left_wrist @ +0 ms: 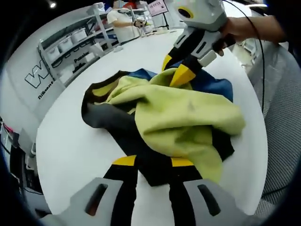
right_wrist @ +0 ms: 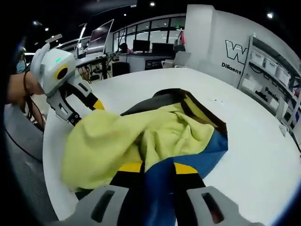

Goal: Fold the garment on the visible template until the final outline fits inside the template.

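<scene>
Both tongs clenched on garment (left_wrist: 183,117): left gripper (left_wrist: 153,162) on dark hem, right gripper (right_wrist: 157,167) on blue edge, apparently lifting opposite ends for folding on white table (left_wrist: 70,150).

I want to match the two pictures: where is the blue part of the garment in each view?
Left gripper view: blue part at upper right, behind the yellow-green fabric, by the right gripper.
Right gripper view: blue part at lower centre, running down between this view's own jaws.
Shared landmark: the white table.
</scene>
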